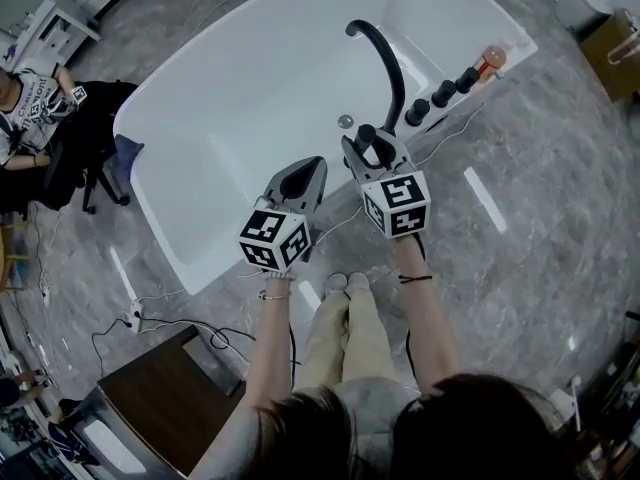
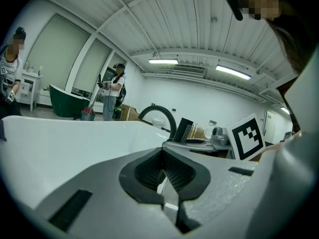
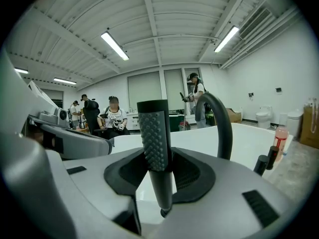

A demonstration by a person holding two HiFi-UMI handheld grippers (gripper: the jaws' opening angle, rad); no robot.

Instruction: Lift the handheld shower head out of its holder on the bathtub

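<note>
- Head view: the left gripper [image 1: 300,175] hangs over the near rim of the white bathtub [image 1: 180,258], just beside the right gripper [image 1: 375,150].
- Left gripper view: its jaws are pressed together with nothing between them. The pale sliver at the seam is probably the tub behind.
- Right gripper view: the jaws pinch the shower head [image 3: 154,138] across its dark, studded handle, which stands upright between the pads.
- Location of the shower head: in the right gripper's grip, above the tub rim, left of the curved black spout [image 1: 385,63] and the row of black knobs [image 1: 445,93].
- The holder cannot be made out in any view. The handle's lower end shows against white tub, so it is likely clear of the holder.
- Step in hand: the lift itself, judged near completion.
- Next move: raise straight up, maintain the pinch, and allow slack for any attached hose.
</note>
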